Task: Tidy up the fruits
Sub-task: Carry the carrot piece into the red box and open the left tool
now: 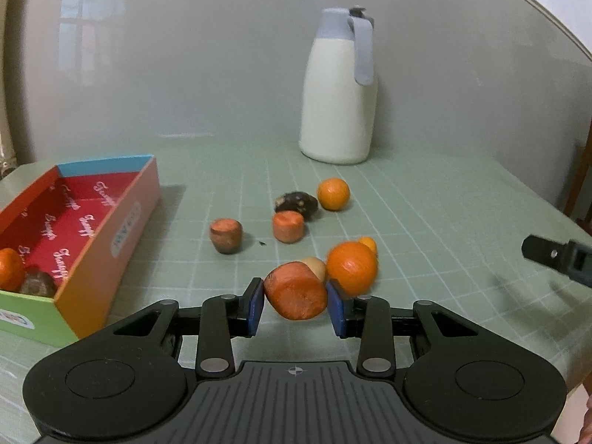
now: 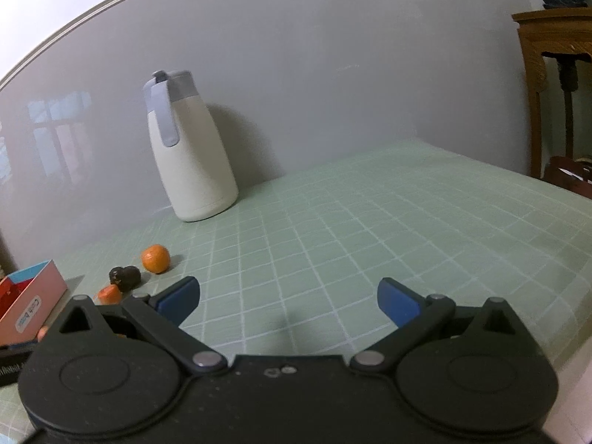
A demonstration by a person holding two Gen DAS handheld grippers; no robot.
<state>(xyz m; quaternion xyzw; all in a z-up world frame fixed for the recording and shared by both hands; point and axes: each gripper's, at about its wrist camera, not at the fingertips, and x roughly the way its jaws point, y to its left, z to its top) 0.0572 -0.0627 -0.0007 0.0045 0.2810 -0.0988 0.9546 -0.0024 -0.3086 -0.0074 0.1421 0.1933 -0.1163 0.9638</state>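
Carrot chunk (image 1: 296, 290) between left hand-held gripper (image 1: 296, 305) pads

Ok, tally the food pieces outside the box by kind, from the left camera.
Round oranges: 3
Carrot-like chunks: 3, one in the left gripper
Dark lump: 1
Pale lump: 1, half hidden
Total: 8

White jug (image 1: 337, 100) stands on green checked tablecloth (image 1: 425, 199).

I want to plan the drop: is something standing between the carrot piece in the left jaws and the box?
Nothing visible. The carrot piece is held above bare mat, and the box to its left is open on top.
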